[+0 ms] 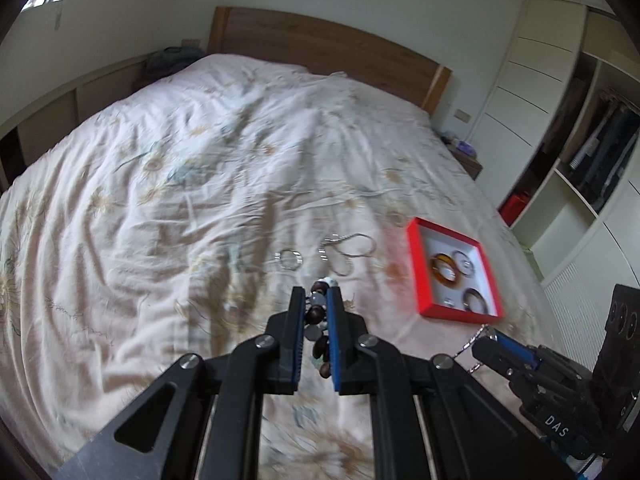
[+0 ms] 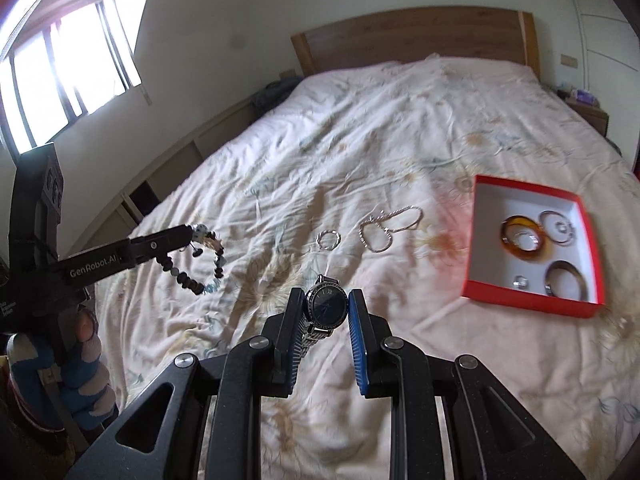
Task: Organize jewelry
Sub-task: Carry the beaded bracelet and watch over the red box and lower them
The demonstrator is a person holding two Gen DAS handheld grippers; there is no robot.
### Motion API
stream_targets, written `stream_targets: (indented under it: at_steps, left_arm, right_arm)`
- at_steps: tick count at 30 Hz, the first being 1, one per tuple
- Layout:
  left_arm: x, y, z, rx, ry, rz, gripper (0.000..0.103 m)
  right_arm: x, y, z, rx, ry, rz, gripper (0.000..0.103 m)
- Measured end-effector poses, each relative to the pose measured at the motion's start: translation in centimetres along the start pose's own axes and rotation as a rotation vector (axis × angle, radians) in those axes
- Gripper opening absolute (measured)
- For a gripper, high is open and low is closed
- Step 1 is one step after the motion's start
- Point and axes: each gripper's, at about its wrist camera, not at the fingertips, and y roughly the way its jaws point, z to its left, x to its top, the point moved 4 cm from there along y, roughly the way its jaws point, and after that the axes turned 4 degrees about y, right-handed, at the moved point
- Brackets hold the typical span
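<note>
Silver watch (image 2: 326, 307) clenched between right jaws, beaded bracelet (image 1: 318, 312) (dangling) gripped in left jaws

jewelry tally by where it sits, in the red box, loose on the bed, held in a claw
In the red box: 5
Loose on the bed: 2, a small ring and a silver chain
Held: 2, beaded bracelet in left claw, watch in right claw
Total: 9

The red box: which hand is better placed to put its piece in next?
Probably the right. The right gripper, holding the watch, is nearer the red box; the left gripper, with the bead bracelet, is farther away.
</note>
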Motion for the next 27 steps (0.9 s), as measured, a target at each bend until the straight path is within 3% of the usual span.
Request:
stream_targets:
  at_steps: [7,13,20,27]
  left_arm:
    - [-1.2,-3.8,-5.6,-0.047,0.089,-0.034,0.010]
    - [-1.9,-4.2,-10.1,-0.107,0.147,-0.027,0.010]
    - [-2.4,-1.7,-15.0,-0.176,0.219,0.027,0.010]
    - [-1.5,3.1,-18.4,-0.205,0.258,0.093,0.010]
  right_arm:
    - [-0.8,-6.2,-1.7,-0.015,0.046,-0.106,0.022]
    - [-1.3,-10.1,-4.9,-0.066,0.098,-0.174,0.022]
    - [-1.9,-11.3,-10.1,-0.148,0.187,-0.182,0.022]
    - [-0.8,-8.9,-15.1,-0.193,0.242,-0.146,0.022]
